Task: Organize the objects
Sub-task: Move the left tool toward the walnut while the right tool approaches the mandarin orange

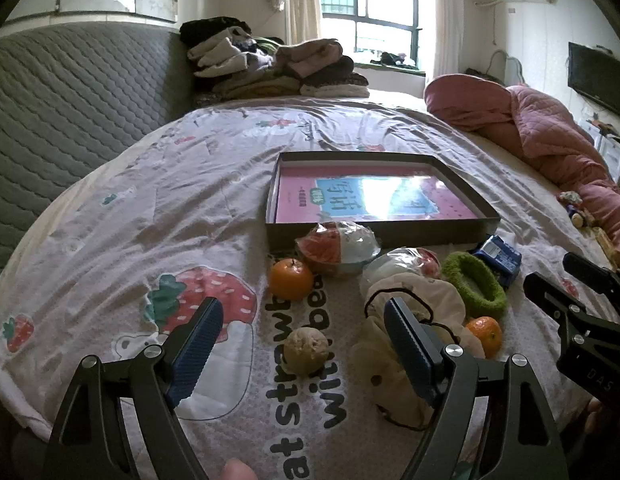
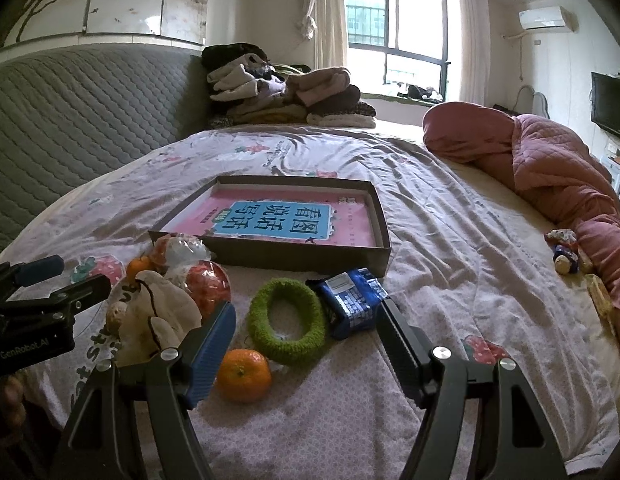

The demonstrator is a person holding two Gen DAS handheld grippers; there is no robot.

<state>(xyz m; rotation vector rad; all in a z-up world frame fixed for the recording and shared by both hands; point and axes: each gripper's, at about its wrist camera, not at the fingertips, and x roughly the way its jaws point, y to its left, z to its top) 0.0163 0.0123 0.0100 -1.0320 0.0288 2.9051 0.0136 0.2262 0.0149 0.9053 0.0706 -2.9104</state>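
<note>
Left wrist view: my left gripper (image 1: 297,344) has its jaws spread, empty, above a wrinkled tan round fruit (image 1: 305,350) at lower centre; firm, light, I'd pinch its sides.

Right wrist view: right gripper (image 2: 305,332) released; smooth orange mandarin (image 2: 243,375) lower centre, fuzzy green knitted ring (image 2: 286,322) soft, shallow brown cardboard box (image 2: 384,258) beyond.

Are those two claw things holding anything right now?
No. The left hand-held gripper and right hand-held gripper are both open, holding nothing.
</note>
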